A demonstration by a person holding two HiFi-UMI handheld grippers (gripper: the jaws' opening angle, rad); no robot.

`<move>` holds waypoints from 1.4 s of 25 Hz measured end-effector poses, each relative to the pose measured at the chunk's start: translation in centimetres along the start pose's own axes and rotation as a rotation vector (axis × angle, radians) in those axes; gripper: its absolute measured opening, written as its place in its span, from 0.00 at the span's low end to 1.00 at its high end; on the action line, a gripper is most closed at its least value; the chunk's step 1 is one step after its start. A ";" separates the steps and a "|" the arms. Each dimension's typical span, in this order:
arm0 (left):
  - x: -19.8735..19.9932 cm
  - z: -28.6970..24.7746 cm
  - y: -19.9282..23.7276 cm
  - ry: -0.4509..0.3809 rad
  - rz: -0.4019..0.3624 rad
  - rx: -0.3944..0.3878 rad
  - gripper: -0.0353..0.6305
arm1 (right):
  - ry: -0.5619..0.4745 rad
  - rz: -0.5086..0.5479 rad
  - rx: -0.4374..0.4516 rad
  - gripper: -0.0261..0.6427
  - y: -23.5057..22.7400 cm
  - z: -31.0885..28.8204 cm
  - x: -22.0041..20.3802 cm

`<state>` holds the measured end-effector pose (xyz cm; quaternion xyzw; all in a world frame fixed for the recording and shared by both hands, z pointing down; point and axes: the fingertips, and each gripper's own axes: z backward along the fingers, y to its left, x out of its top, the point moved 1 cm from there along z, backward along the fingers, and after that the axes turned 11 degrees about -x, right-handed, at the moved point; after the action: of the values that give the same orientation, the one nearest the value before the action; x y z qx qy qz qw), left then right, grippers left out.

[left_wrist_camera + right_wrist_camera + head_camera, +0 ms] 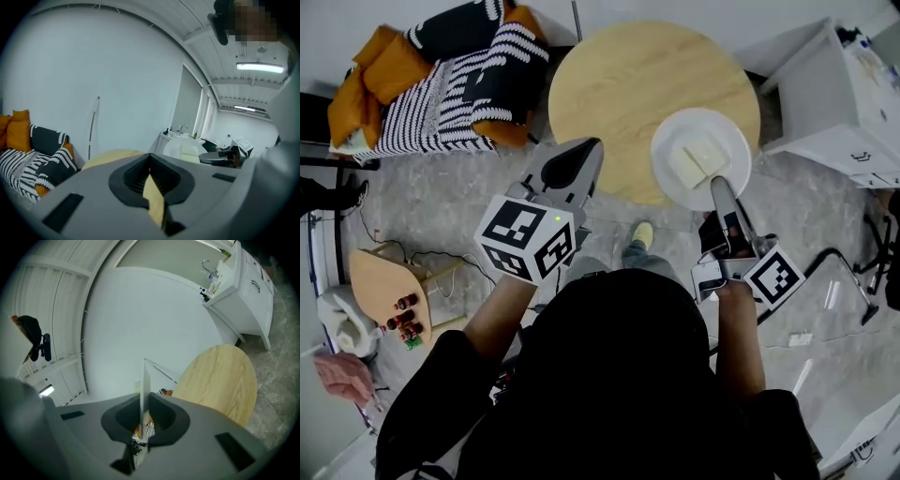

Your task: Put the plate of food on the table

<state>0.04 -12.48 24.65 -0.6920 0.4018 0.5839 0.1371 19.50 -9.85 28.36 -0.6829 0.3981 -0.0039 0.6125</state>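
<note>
Currently the plate (728, 126) is being pinched by its near rim in the right tool (719, 184), whose jaws are being pressed almost together on that thin edge (it shows edge-on between the pads in the right gripper view). The plate is being held over the near right edge of the round wooden table (619, 84), partly past it; whether it is touching the wood cannot be told. Pale slabs of food (697, 159) are being carried on it. The left tool (592, 146) is being held at the table's near edge, jaws together on nothing.
</note>
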 end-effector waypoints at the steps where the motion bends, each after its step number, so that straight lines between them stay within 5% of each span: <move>1: 0.4 -0.3 0.5 -0.004 0.002 0.013 0.06 | 0.011 0.002 0.002 0.08 -0.2 -0.7 0.3; 7: 0.7 -1.5 2.2 -0.017 0.021 0.053 0.06 | 0.056 -0.010 0.011 0.08 -1.5 -3.9 0.5; 13: -2.3 -3.3 9.4 0.008 0.019 0.065 0.06 | 0.112 -0.033 -0.019 0.08 -4.6 -11.5 -3.2; 35: -5.3 -7.0 9.0 0.170 0.111 -0.006 0.06 | 0.270 -0.139 -0.266 0.08 -13.3 -11.1 -6.9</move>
<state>-1.50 -20.78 33.99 -0.7161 0.4481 0.5308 0.0679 16.49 -16.25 45.68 -0.7769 0.4256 -0.0849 0.4561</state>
